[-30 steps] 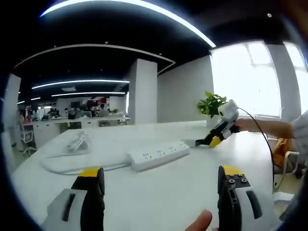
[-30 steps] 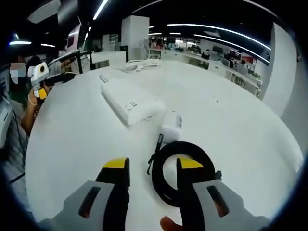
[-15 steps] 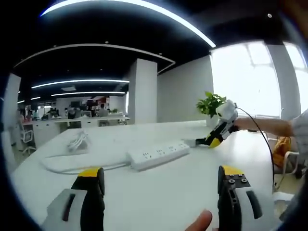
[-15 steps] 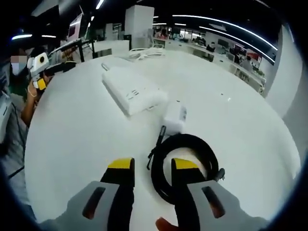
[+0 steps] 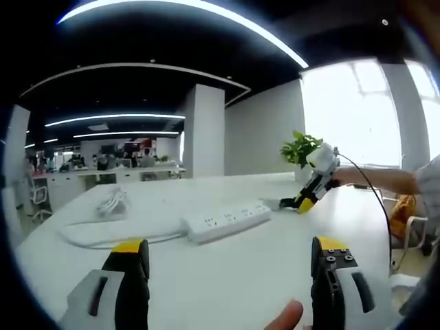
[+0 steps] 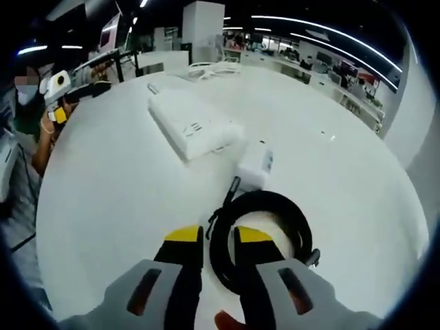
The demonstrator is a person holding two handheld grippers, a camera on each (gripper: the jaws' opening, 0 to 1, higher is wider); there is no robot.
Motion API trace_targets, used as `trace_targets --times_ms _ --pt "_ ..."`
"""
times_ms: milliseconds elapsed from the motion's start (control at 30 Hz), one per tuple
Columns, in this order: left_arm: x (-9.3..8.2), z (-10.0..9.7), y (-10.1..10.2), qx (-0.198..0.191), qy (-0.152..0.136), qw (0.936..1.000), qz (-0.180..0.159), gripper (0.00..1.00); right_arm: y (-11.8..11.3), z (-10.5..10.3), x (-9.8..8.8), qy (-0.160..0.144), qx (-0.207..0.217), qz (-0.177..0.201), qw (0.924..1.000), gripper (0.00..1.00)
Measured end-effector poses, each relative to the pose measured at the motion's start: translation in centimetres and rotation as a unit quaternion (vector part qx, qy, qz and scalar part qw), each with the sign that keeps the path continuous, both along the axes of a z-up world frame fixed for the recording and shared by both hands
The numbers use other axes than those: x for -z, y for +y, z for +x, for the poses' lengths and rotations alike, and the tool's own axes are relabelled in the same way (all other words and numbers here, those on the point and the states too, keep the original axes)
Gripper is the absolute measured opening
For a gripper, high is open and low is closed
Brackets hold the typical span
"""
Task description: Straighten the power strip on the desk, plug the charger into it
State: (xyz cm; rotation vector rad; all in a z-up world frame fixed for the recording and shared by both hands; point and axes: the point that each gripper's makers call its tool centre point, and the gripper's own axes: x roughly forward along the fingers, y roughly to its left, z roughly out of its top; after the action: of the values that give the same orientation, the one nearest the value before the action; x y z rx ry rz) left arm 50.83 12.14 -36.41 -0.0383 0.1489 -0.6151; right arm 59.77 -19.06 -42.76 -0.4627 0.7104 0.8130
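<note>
Left gripper (image 5: 230, 258): jaws spread wide, nothing held, lower frame above the desk (image 5: 227, 275). Power strip (image 5: 227, 221): mid-frame, lying aslant. Right gripper (image 6: 218, 242): lower centre, jaws nearly closed around the black coiled cable (image 6: 258, 237); whether it pinches cannot be told. Charger (image 6: 255, 165): centre, just beside the strip's end. Advice: grip the charger body, not its cord.

Long ceiling light strips (image 5: 185, 8) glow against a dark ceiling. In the left gripper view, a window (image 5: 350, 113) at far right is blown out white. The white tabletop (image 6: 124, 185) is evenly bright with faint shadows. Fisheye bending warps and softens edges.
</note>
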Motion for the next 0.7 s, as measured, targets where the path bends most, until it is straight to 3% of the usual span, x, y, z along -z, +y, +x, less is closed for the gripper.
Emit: trace_targets --times_ms 533,700 --pt "-0.3 0.0 0.1 -0.001 -0.002 1.0000 0.001 0.99 0.5 -0.1 0.0 0.012 -0.002 0.002 0.9999 0.08" --pt "-0.4 0.0 0.2 -0.002 -0.003 1.0000 0.001 0.99 1.2 -0.5 -0.5 0.035 0.014 0.039 0.9986 0.07"
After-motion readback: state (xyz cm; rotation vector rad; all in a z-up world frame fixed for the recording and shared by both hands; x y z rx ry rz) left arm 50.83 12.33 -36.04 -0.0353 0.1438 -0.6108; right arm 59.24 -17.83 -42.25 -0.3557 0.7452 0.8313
